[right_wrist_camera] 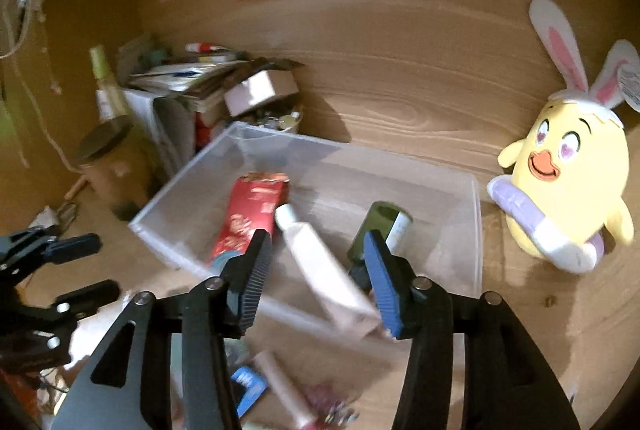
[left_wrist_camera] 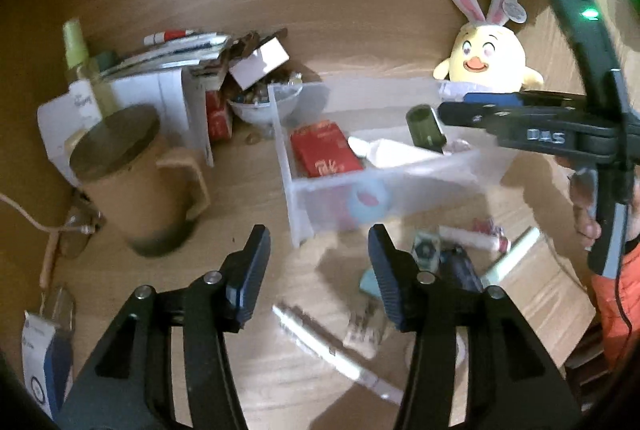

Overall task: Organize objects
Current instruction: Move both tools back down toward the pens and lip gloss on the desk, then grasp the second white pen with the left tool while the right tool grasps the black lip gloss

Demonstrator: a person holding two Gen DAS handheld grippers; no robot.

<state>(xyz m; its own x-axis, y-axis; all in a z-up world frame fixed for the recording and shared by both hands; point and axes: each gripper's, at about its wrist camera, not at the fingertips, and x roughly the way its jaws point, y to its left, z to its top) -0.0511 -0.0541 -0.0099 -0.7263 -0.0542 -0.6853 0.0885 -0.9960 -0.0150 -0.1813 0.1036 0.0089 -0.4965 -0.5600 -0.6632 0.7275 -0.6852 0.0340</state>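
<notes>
Left gripper (left_wrist_camera: 318, 262) low in the frame, jaws apart, nothing between them, above a white pen (left_wrist_camera: 336, 346) on the desk. Right gripper (right_wrist_camera: 316, 270) jaws apart too, empty, over the clear bin (right_wrist_camera: 476, 230) at centre frame, where a red packet (right_wrist_camera: 252, 214), white tube (right_wrist_camera: 320, 266) and green bottle (right_wrist_camera: 376, 226) lie

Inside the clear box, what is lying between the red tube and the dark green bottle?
A white tube lies between the red tube and the dark green bottle in the clear box. The right wrist view shows it best.
</notes>
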